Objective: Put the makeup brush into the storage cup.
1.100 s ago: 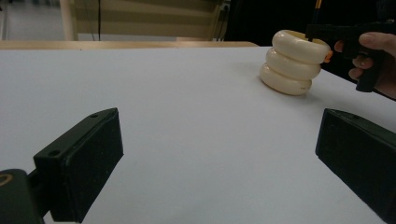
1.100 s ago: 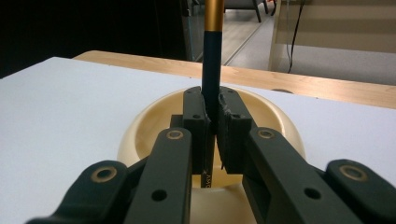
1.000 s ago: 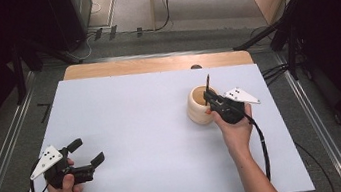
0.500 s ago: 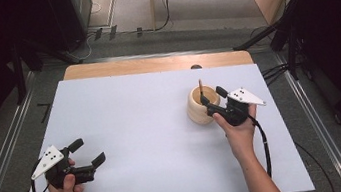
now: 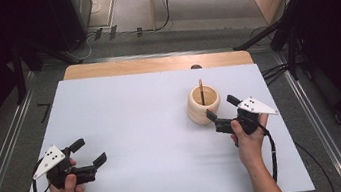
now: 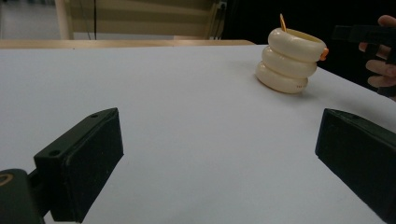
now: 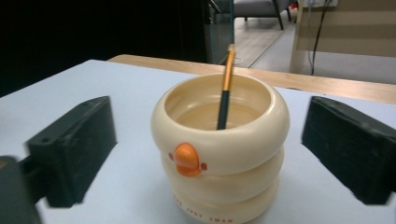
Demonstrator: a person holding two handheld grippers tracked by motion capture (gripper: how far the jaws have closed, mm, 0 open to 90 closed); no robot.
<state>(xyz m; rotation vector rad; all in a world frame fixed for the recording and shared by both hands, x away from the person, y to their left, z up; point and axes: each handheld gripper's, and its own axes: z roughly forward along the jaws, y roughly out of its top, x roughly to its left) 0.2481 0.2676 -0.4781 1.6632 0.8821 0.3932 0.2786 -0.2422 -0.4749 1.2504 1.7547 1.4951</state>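
With the pencil (image 7: pixel 226 86) standing in the duck-face pen cup (image 5: pixel 203 104) at about 2 o'clock on the counter (image 5: pixel 142 125), we'd back our right gripper (image 5: pixel 221 111) straight off, fingers wide and empty, while our left gripper (image 5: pixel 90 152) idles wide-open at 8 o'clock.

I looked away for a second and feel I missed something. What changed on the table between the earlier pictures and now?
The right gripper let go of the pencil, which now stands in the cream duck-faced holder, and drew back toward the person with its jaws open. The left gripper stayed open near the table's front left, and the holder kept its place.
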